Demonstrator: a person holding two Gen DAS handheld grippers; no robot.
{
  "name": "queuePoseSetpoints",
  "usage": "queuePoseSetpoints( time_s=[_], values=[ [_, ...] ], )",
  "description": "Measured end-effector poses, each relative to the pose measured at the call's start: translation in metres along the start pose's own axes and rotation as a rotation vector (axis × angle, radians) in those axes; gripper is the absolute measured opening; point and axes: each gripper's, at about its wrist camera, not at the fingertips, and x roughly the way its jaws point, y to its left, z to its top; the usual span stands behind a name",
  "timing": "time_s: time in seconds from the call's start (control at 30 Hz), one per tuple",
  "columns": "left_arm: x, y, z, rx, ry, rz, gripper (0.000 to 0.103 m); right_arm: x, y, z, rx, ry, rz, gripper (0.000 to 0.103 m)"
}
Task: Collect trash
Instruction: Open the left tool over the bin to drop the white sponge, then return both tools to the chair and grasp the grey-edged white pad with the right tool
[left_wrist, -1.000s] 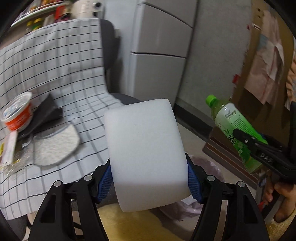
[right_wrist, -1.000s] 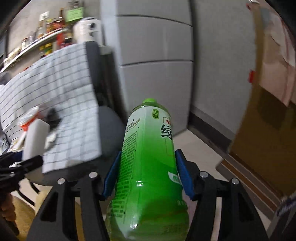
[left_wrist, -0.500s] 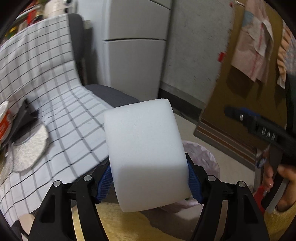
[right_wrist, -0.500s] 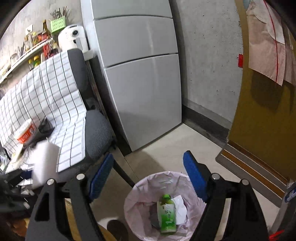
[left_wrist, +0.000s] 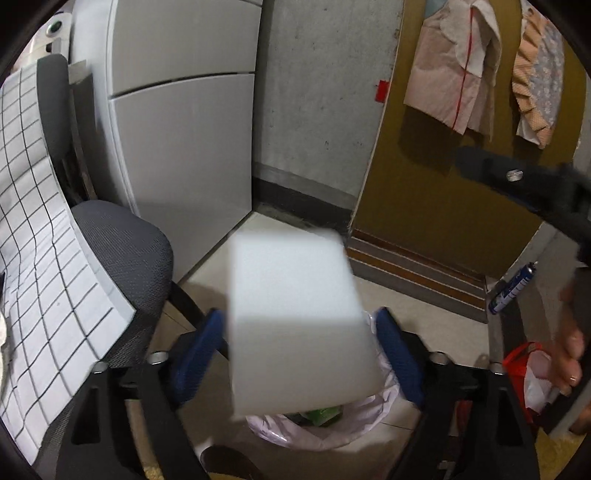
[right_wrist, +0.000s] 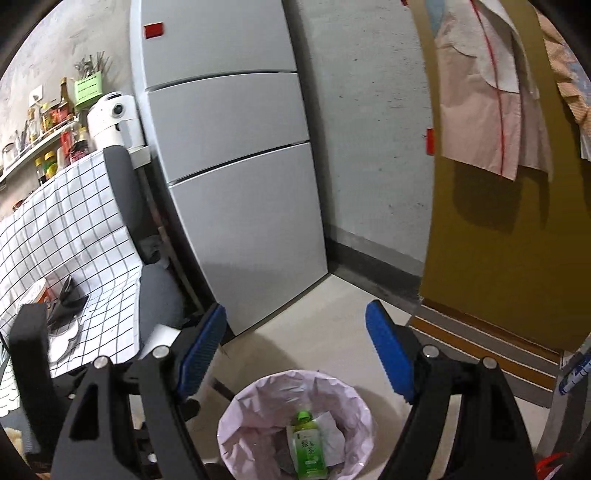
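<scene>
While both grippers hang over the bin, findings run left to right:

Chair (right_wrist: 159, 291): grey seat, draped with a white checked cloth (right_wrist: 74, 229); a red-and-white tub (right_wrist: 35, 291) and dark scraps lie on the cloth.
Fridge (right_wrist: 236, 184): grey, standing between the chair and the concrete wall.
Left gripper (left_wrist: 303, 354): jaws opening; the blue pads (left_wrist: 201, 350) stand clear of the block on both sides, so nothing is gripped.
Foam block (left_wrist: 295, 317): white, blurred, between the left pads but apart from them, tilted, directly above the bin.
Bin (right_wrist: 258, 395): round, lined with a pale pink bag, on the floor below both grippers.
Green bottle (right_wrist: 306, 443): lying inside the bin, cap towards the fridge, on crumpled white paper (right_wrist: 328, 432).
Right gripper (right_wrist: 295, 350): jaws apart and empty, pointing down over the bin; seen from the left wrist as a dark blurred bar at upper right.
Hand (left_wrist: 570, 354): at the right edge of the left wrist view, beside a red bag (left_wrist: 524, 369).
Door (right_wrist: 498, 240): mustard-coloured, with a pale garment (right_wrist: 491, 85) hung on it.
Spray can (left_wrist: 511, 286): blue, leaning near the door's foot.
</scene>
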Motion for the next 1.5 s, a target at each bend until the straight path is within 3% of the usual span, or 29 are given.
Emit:
queuePoseSetpoints(
  time_s=[0.23, 0.47, 0.7, 0.93, 1.2, 1.33, 1.37, 1.4, 1.5],
  values=[
    [-0.012, 0.024, -0.009, -0.042, 0.006, 0.065, 0.088, 0.002, 0.006, -0.001, -0.001, 0.013, 0.011, 0.077],
    [-0.06, 0.081, -0.032, -0.159, -0.025, 0.218, 0.088, 0.011, 0.047, -0.005, -0.05, 0.052, 0.073, 0.077],
    [-0.122, 0.145, -0.075, -0.326, -0.052, 0.373, 0.088, 0.033, 0.104, -0.021, -0.102, 0.147, 0.168, 0.077],
    [-0.182, 0.203, -0.119, -0.468, -0.056, 0.536, 0.088, 0.053, 0.19, -0.041, -0.249, 0.255, 0.316, 0.077],
    [-0.244, 0.257, -0.165, -0.625, -0.071, 0.718, 0.088, 0.077, 0.311, -0.066, -0.439, 0.35, 0.549, 0.077],
    [-0.266, 0.276, -0.181, -0.691, -0.077, 0.784, 0.088, 0.103, 0.354, -0.072, -0.465, 0.384, 0.588, 0.077],
    [-0.268, 0.278, -0.183, -0.7, -0.076, 0.793, 0.088, 0.11, 0.357, -0.074, -0.452, 0.397, 0.586, 0.071],
    [-0.271, 0.28, -0.187, -0.706, -0.075, 0.801, 0.088, 0.118, 0.36, -0.076, -0.427, 0.413, 0.594, 0.059],
    [-0.272, 0.283, -0.192, -0.713, -0.065, 0.814, 0.088, 0.135, 0.363, -0.081, -0.364, 0.472, 0.613, 0.046]
  ],
)
